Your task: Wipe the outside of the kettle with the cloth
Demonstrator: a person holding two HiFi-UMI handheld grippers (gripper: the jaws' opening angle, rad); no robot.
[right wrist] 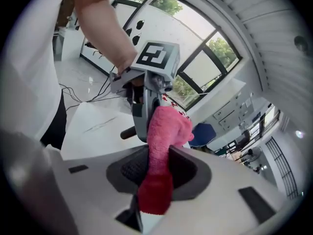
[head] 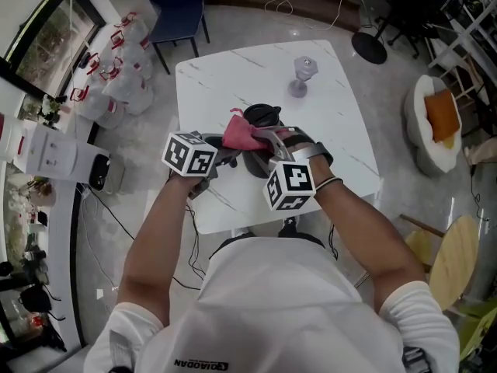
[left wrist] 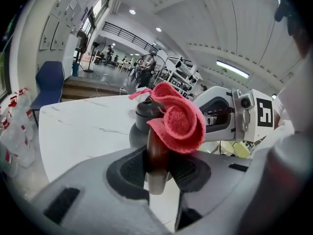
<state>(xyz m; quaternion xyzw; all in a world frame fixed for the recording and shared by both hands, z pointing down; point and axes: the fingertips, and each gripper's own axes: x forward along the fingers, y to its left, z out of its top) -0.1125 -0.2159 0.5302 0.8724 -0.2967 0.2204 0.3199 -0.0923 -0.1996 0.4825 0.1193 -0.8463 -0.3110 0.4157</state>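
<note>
Bags [head: 116, 76], white with red marks, sit on the floor at far left, beside the white marble table [head: 225, 76]. My left claw [head: 227, 158] reaches in over the table's near edge and is clamped on the kettle's brown handle [left wrist: 156, 151]. Only the left gripper view shows that grip. There the handle's long axis runs up and down between my pads, with the dark kettle [head: 262, 116] and its lid just beyond. Low in the head view, print on my shirt [head: 200, 363] reads QIAODAN, upside down. It is the only writing I can read.

The kettle stands upright near the table's front edge, about midway across, with its handle side turned toward my left claw. I cannot tell where the spout points.

The pink cloth [head: 242, 133] lies over the kettle's top. My right claw [head: 253, 141] pinches a fold of it. The right gripper view shows the cloth squeezed between the pads, with a darker end hanging out below them. From above, the marker cubes cover both grips.

Farther right and back on the table stands a stemmed glass [head: 303, 72], well apart from the kettle. On the floor at far right is a round seat [head: 423, 142] with an orange cushion [head: 441, 115].
</note>
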